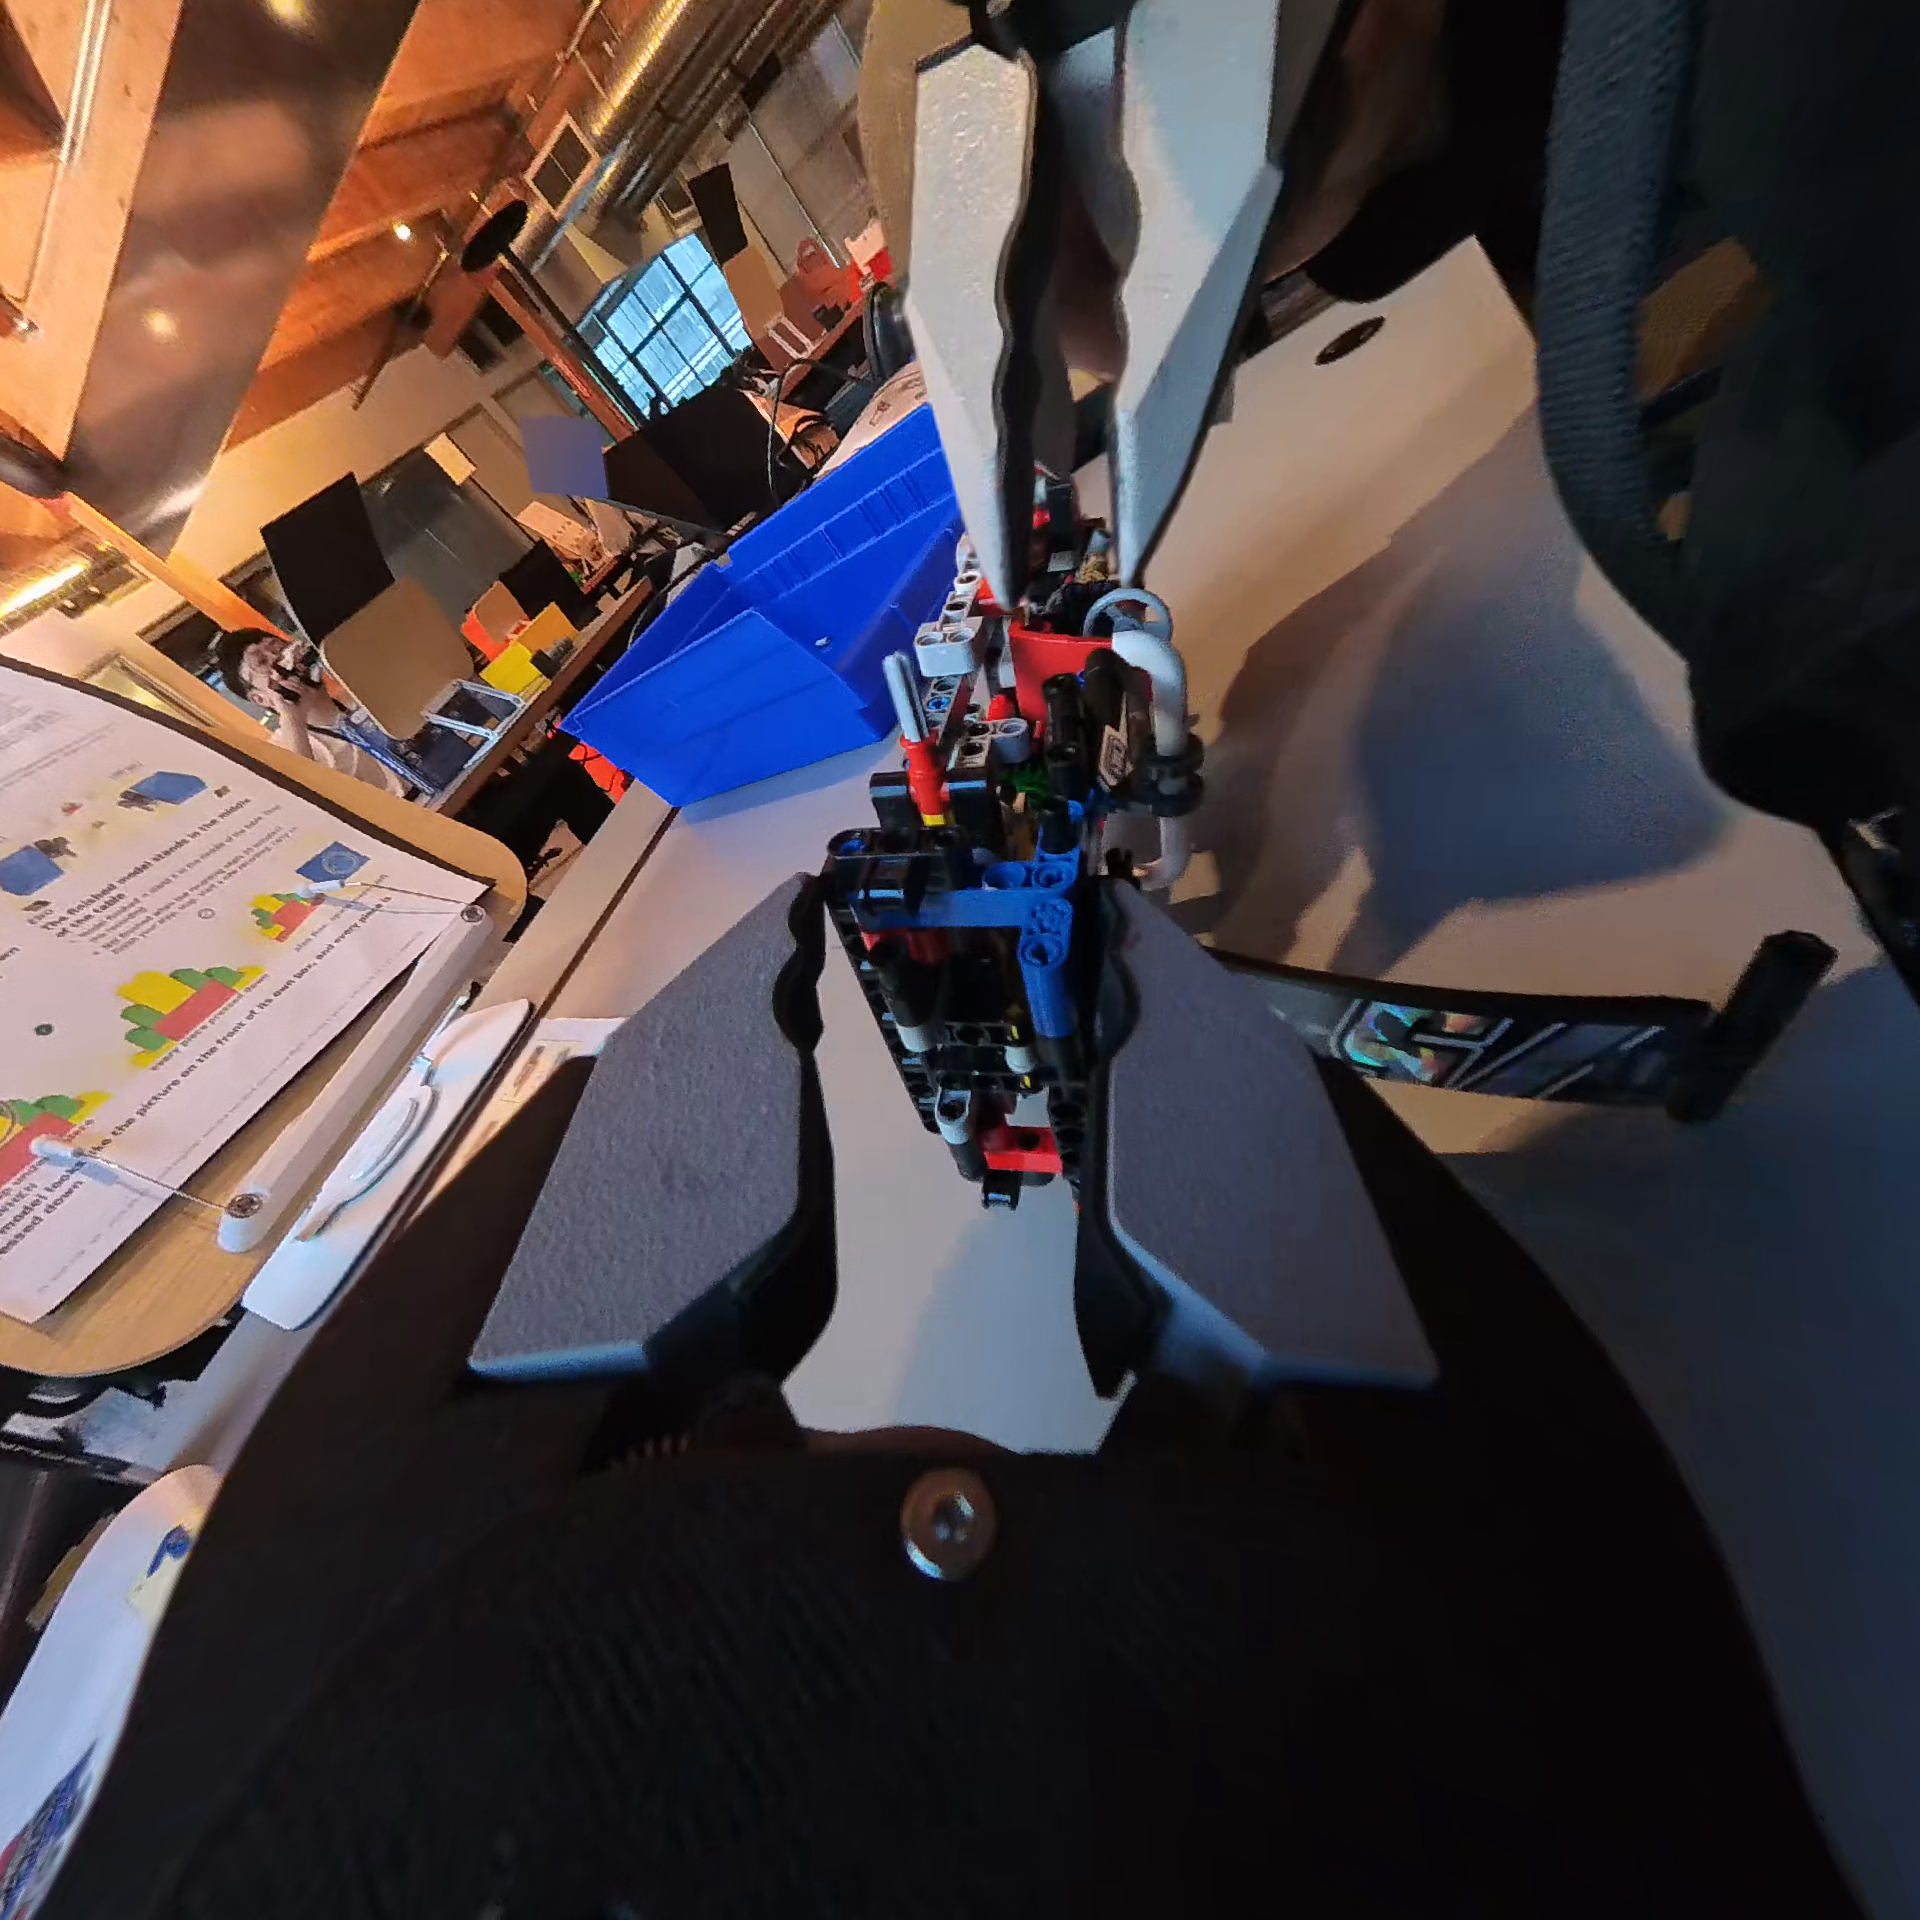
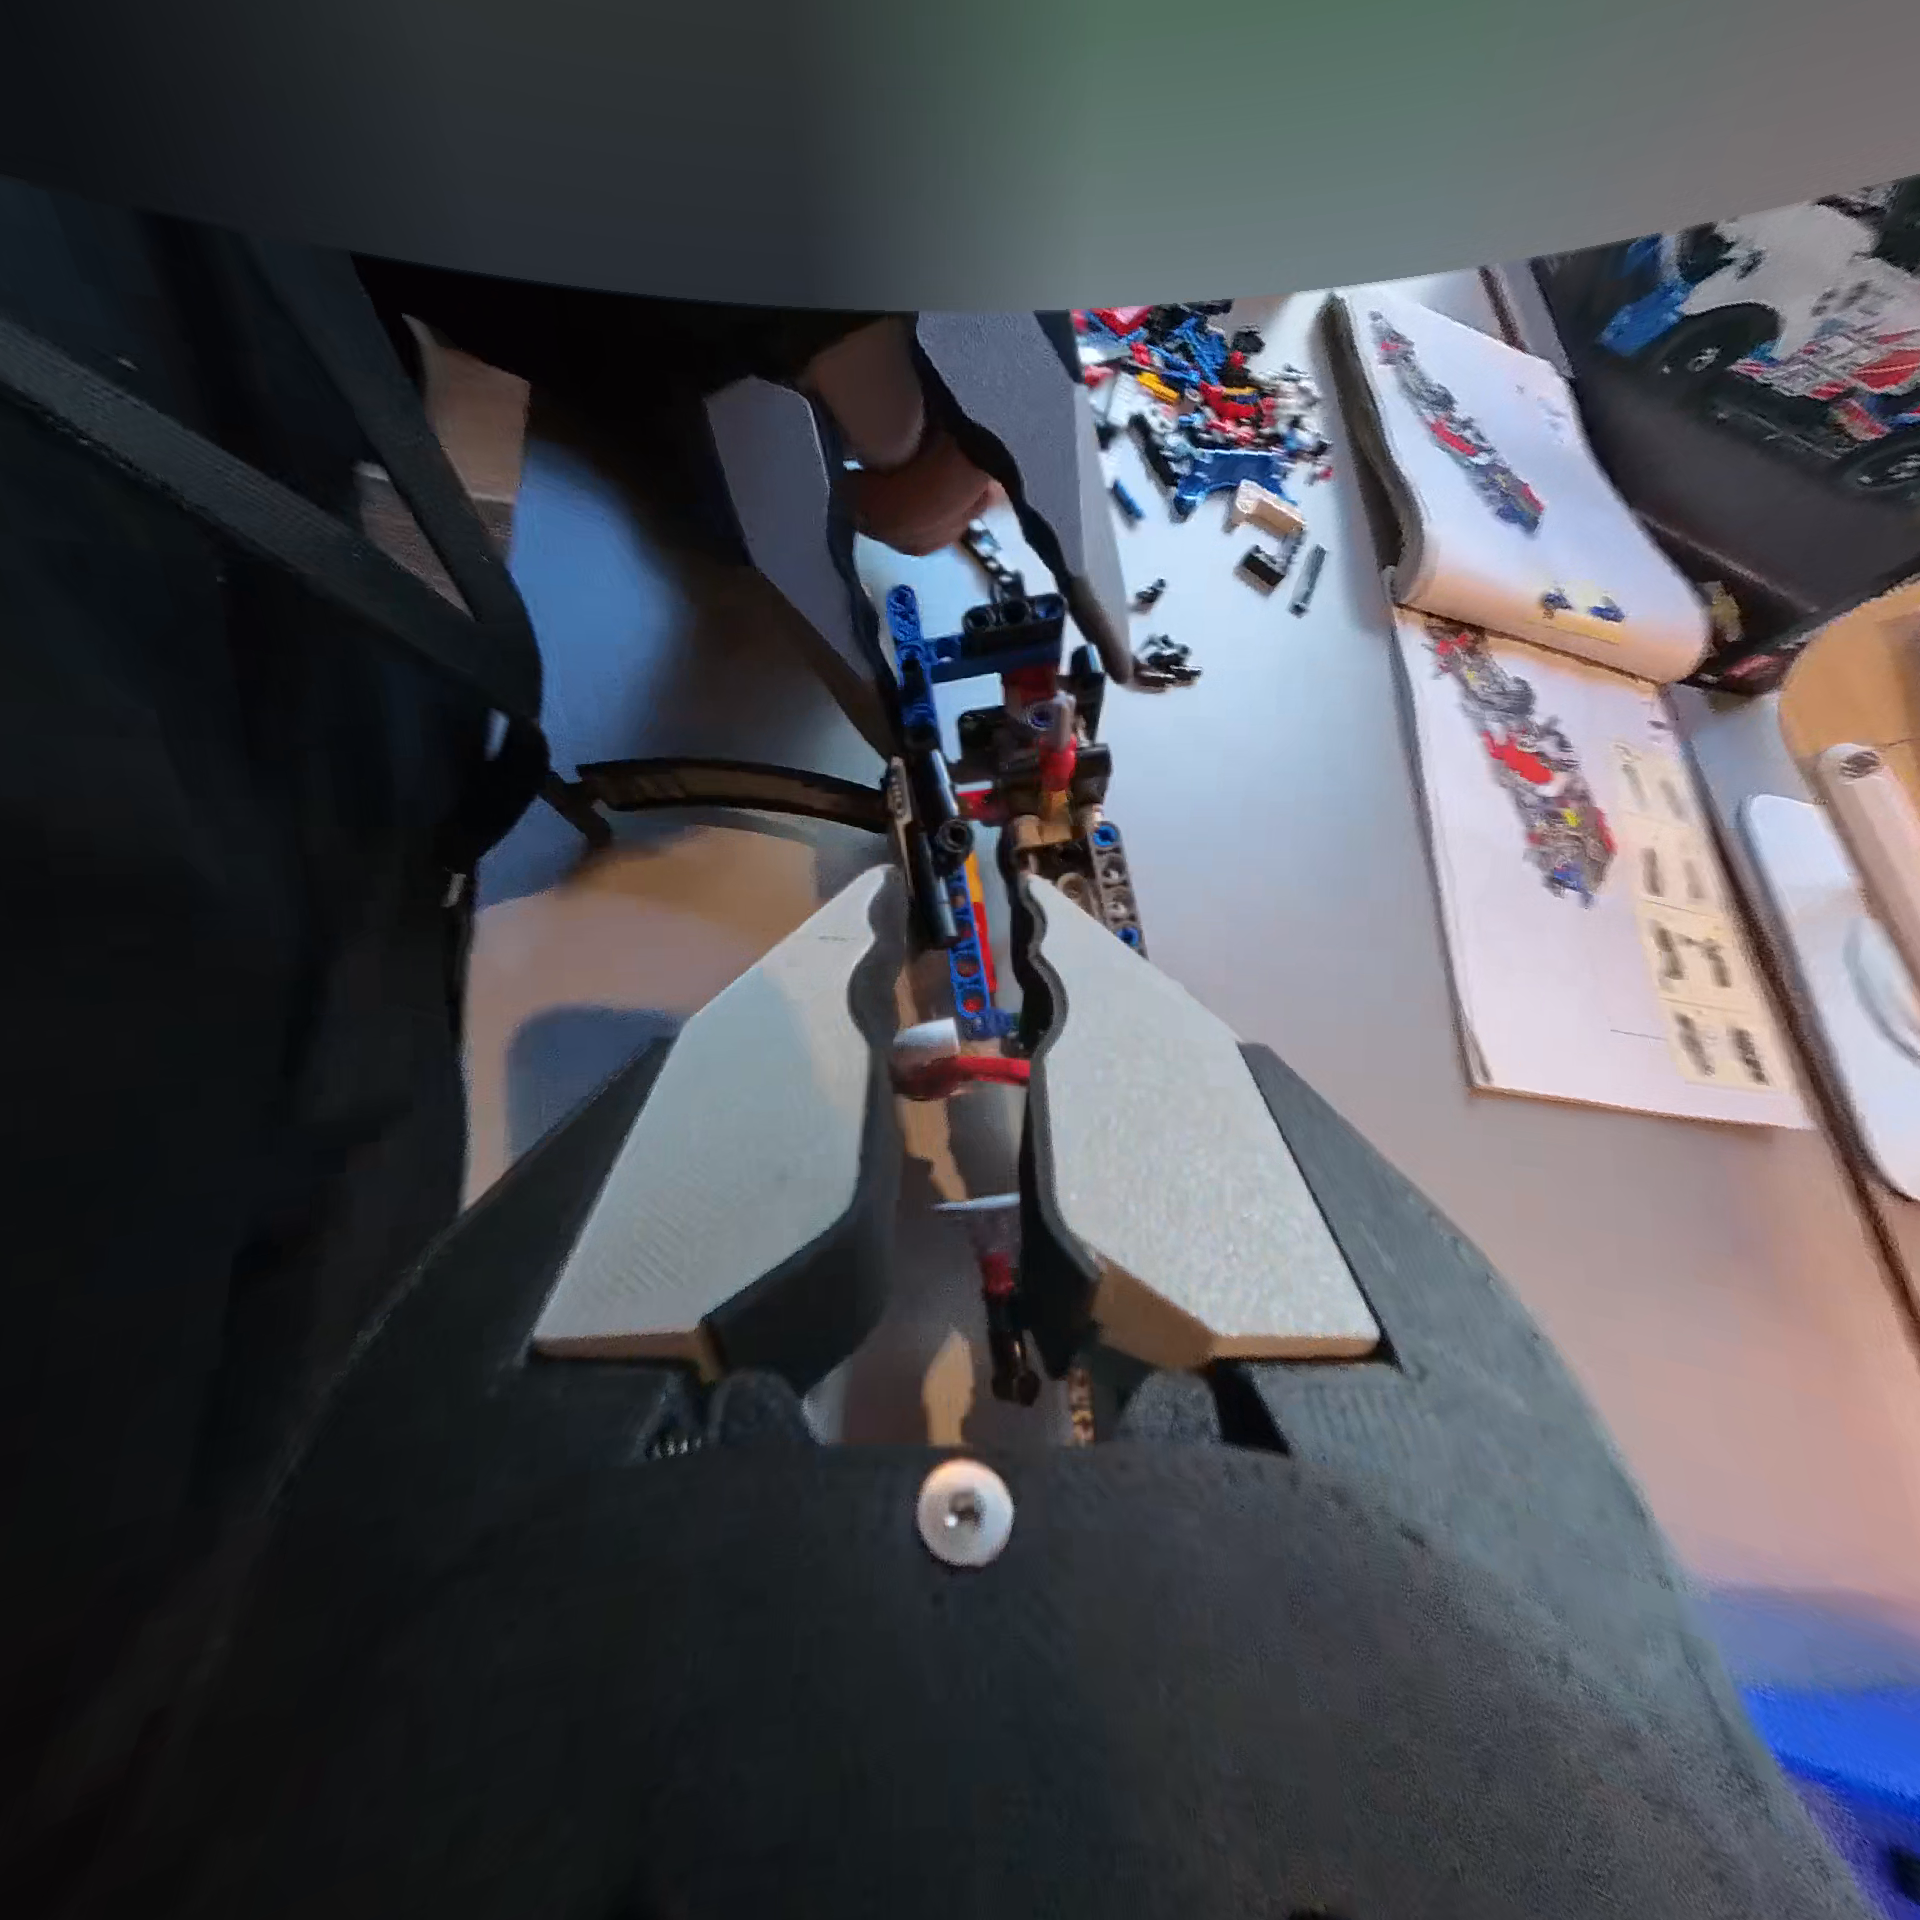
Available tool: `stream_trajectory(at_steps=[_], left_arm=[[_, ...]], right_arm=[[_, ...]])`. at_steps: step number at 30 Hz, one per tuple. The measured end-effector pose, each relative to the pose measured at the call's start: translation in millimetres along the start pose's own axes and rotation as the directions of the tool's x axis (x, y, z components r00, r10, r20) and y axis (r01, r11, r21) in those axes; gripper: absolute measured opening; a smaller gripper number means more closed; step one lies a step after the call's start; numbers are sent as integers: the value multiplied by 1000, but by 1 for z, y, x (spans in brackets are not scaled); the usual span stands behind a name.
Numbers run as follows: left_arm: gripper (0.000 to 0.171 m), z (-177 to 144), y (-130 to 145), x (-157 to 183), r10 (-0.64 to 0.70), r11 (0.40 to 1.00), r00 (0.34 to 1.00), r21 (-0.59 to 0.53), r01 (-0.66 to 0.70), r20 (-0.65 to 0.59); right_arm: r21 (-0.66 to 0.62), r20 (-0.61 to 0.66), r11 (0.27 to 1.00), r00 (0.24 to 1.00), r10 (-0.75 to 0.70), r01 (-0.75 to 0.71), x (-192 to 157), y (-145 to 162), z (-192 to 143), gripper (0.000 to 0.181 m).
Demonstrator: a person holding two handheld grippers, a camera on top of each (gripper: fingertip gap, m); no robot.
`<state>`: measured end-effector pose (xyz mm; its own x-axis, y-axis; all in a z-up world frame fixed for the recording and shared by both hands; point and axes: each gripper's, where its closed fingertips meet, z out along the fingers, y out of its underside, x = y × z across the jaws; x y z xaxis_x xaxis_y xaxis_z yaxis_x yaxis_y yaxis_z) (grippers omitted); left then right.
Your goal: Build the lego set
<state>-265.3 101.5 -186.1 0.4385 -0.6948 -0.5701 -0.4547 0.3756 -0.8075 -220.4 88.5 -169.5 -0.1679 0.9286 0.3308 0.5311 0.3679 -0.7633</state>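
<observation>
A partly built lego model [image 1: 966, 935] of black, blue, red and grey beams and pins is held above the white table [image 1: 1455, 644] between both grippers. My left gripper [image 1: 961, 920] is shut on its near end, a black frame with blue beams. My right gripper [image 1: 1065, 587] comes in from above and is shut on the far end, by the red part and the white tubes. In the right wrist view the model [image 2: 997, 748] runs from my right gripper [image 2: 956, 894] up to the left gripper [image 2: 997, 696]. Its middle is partly hidden by the fingers.
A blue bin [image 1: 790, 644] stands behind the model. A printed sheet on a wooden board [image 1: 156, 935] is at the left. A pile of loose lego pieces [image 2: 1205, 416], an open instruction booklet [image 2: 1558, 831] and the set's box [image 2: 1766, 343] lie to the right. A black strap [image 1: 1455, 1029] lies on the table.
</observation>
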Motion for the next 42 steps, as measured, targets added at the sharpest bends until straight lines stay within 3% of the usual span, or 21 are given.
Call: stream_trajectory(at_steps=[2,8,17,42], left_arm=[[49,1,-3,2,13,1000,1000,9,-13,0],[49,1,-3,3,33,999,999,9,-33,5],[49,1,-2,3,33,999,999,8,-33,8],[49,1,-3,4,36,999,999,13,-36,10]], right_arm=[[5,-31,1000,999,-25,26,-1,-1,1,17],[45,29,998,999,38,-39,-4,-9,7,18],[-51,6,998,999,-34,34,-7,7,24,16],[12,-69,1000,998,13,-12,-10,5,21,12]])
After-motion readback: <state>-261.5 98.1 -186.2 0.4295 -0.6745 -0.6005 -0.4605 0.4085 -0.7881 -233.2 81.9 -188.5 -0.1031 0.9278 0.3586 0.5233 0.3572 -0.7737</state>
